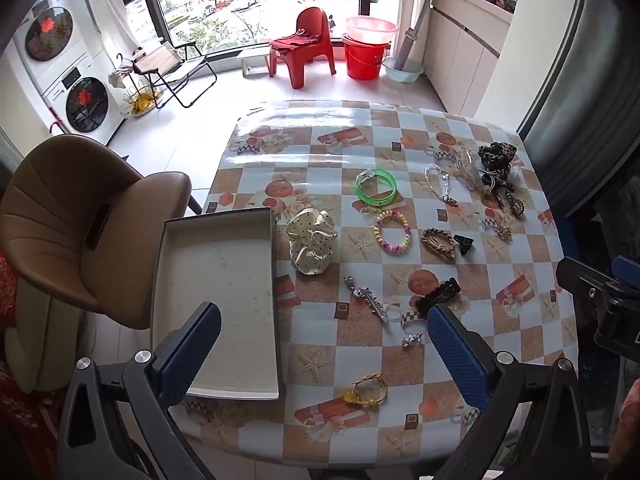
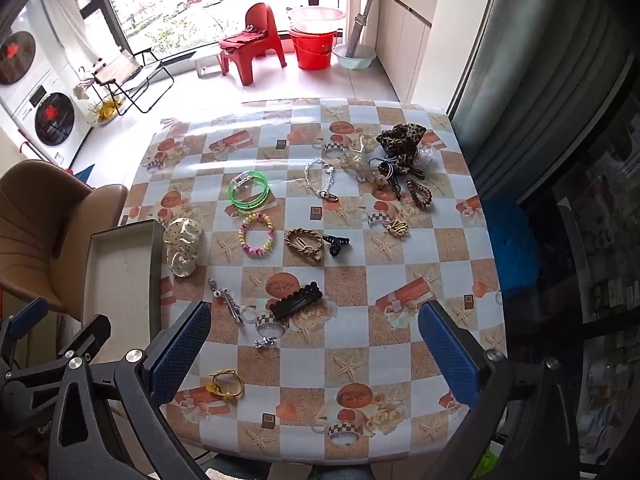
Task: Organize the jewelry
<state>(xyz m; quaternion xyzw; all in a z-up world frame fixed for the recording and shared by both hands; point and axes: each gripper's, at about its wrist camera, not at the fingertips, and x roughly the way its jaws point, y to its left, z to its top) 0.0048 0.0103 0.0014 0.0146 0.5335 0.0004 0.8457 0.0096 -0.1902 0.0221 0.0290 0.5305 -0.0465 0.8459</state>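
Our 2 grippers, left gripper (image 1: pixel 324 344) and right gripper (image 2: pixel 314 344), hung released, grasping nothing; the box (image 1: pixel 176 264) at left was bare, all jewelry left on the table (image 2: pixel 400 360).

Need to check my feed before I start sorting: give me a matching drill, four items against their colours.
Items:
1. plastic bangles
2. polka-dot fabric scrunchie
3. scalloped snap hair clip
4. knotted hair tie

Colours:
A. black
B. yellow
C. neon green
D. cream

Pairs: 1-C, 2-D, 3-A, 4-B
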